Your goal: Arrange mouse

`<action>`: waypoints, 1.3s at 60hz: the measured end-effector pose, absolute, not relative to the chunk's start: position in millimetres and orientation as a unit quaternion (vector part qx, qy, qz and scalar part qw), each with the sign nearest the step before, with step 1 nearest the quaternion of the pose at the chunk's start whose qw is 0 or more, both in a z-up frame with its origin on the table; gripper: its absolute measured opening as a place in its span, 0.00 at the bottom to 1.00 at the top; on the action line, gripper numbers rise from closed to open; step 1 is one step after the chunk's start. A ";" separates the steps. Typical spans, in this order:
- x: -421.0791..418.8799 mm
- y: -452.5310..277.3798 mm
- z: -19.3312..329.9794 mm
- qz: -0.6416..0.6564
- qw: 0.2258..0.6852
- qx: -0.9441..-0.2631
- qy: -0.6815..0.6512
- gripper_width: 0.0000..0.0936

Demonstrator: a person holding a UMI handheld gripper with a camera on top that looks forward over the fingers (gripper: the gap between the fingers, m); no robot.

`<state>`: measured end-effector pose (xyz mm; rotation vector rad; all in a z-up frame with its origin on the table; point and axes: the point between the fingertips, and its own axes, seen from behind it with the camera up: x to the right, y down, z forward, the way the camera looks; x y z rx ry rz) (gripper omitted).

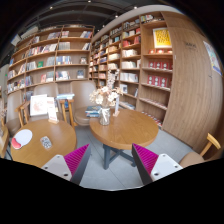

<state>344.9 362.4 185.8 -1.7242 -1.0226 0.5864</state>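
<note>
Claw [112, 160] fingers apart, holding nothing, raised well above the floor. Mouse probably the small dark thing [46, 143] on the left round bench [40, 150], far-left of the claw; too small to confirm.

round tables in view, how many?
2: one table just ahead of the open tool, beyond its fingers; another table beside it. More may be hidden.

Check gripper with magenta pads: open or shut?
Open. The gripper shows a wide gap between its magenta pads, nothing between them; the round wooden table lies beyond.
</note>
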 end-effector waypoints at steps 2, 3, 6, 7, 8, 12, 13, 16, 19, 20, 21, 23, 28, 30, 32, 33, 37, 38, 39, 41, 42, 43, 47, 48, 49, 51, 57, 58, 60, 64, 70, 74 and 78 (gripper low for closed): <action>343.7 361.2 185.1 0.246 0.500 -0.714 -0.423 0.91; 343.1 360.6 184.5 0.248 0.499 -0.715 -0.423 0.91; 341.4 358.9 182.6 0.253 0.495 -0.716 -0.422 0.91; 340.9 358.3 182.0 0.253 0.494 -0.716 -0.422 0.91; 340.3 357.9 181.4 0.253 0.494 -0.717 -0.422 0.91; 337.5 358.5 177.7 0.251 0.492 -0.718 -0.424 0.92; 336.6 358.5 177.1 0.251 0.491 -0.718 -0.425 0.91; 333.4 356.9 173.9 0.251 0.489 -0.718 -0.427 0.91; 331.9 354.5 170.3 0.251 0.487 -0.718 -0.429 0.91; 330.6 353.8 169.2 0.252 0.487 -0.718 -0.430 0.91; 329.1 352.8 167.7 0.252 0.486 -0.717 -0.431 0.91; 324.9 353.4 165.1 0.253 0.483 -0.717 -0.435 0.91; 321.6 339.8 161.3 0.255 0.478 -0.715 -0.442 0.91; 318.8 334.9 160.2 0.258 0.476 -0.714 -0.444 0.91; 316.1 328.8 158.8 0.261 0.474 -0.713 -0.446 0.91; 314.4 325.4 157.6 0.262 0.473 -0.712 -0.448 0.91; 303.8 316.8 150.5 0.261 0.470 -0.709 -0.456 0.91; 302.0 314.6 149.2 0.261 0.470 -0.708 -0.459 0.91; 300.5 312.1 148.0 0.260 0.469 -0.707 -0.461 0.91; 296.4 307.5 146.2 0.260 0.468 -0.704 -0.466 0.91; 292.6 303.1 143.4 0.260 0.468 -0.703 -0.468 0.91; 290.6 300.7 142.1 0.261 0.467 -0.702 -0.470 0.91; 281.1 289.6 134.6 0.261 0.463 -0.699 -0.479 0.91; 279.7 287.8 134.9 0.261 0.461 -0.698 -0.481 0.91; 275.7 282.9 130.2 0.261 0.461 -0.697 -0.483 0.91; 270.5 276.2 126.2 0.261 0.459 -0.695 -0.488 0.91; 250.2 255.7 113.9 0.265 0.453 -0.684 -0.507 0.91; 246.9 252.1 111.6 0.266 0.452 -0.682 -0.510 0.91; 239.8 244.0 107.3 0.268 0.450 -0.678 -0.516 0.91; 221.9 226.0 95.3 0.273 0.443 -0.670 -0.530 0.91; 198.5 200.7 78.2 0.280 0.434 -0.657 -0.550 0.91; 184.7 182.8 66.0 0.286 0.423 -0.649 -0.564 0.91; 169.8 167.6 52.2 0.294 0.414 -0.641 -0.576 0.91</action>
